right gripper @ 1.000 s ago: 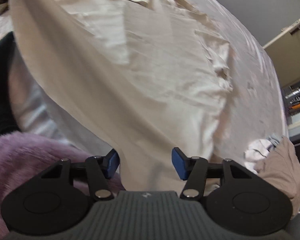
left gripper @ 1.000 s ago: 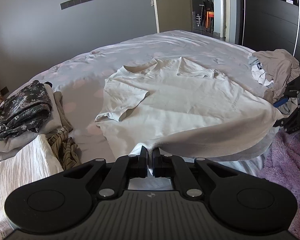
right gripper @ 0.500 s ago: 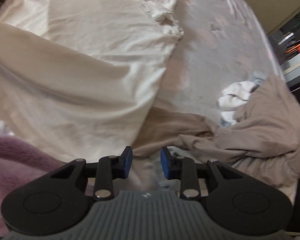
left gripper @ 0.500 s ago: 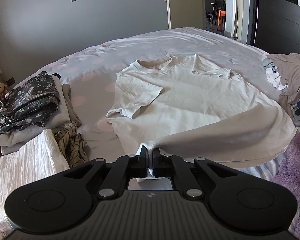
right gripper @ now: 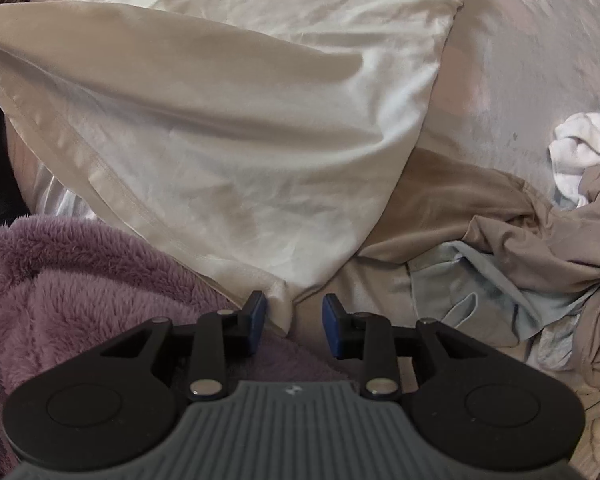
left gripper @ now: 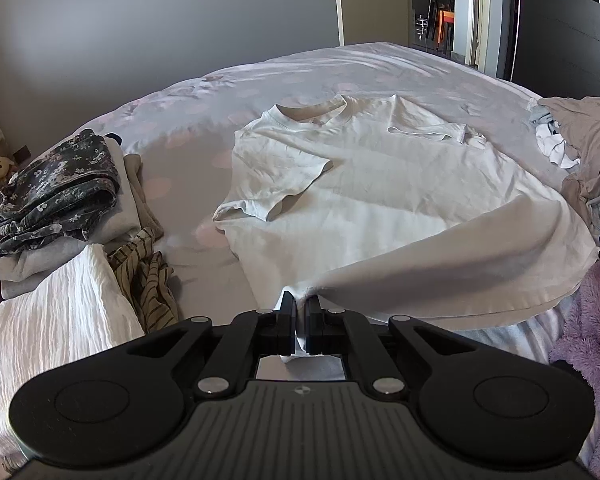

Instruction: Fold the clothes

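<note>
Left gripper (left gripper: 300, 312): matte black linkage arms, two round black discs at the outer ends, silver pivot screws, ribbed grey housing bearing a small round emblem; fingers (left gripper: 288, 322) black. Right gripper (right gripper: 294, 322): same black arms, discs, silver screws and ribbed grey housing with a small pale mark; fingertips (right gripper: 256, 312) faced with blue pads.

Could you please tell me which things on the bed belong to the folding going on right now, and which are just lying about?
In the job:
- white T-shirt, hem corner pinched by the left gripper
- right gripper, jaws apart at the shirt's other hem corner

Lying about:
- folded pile
- white folded cloth
- striped garment
- beige heap
- purple fleece
</note>
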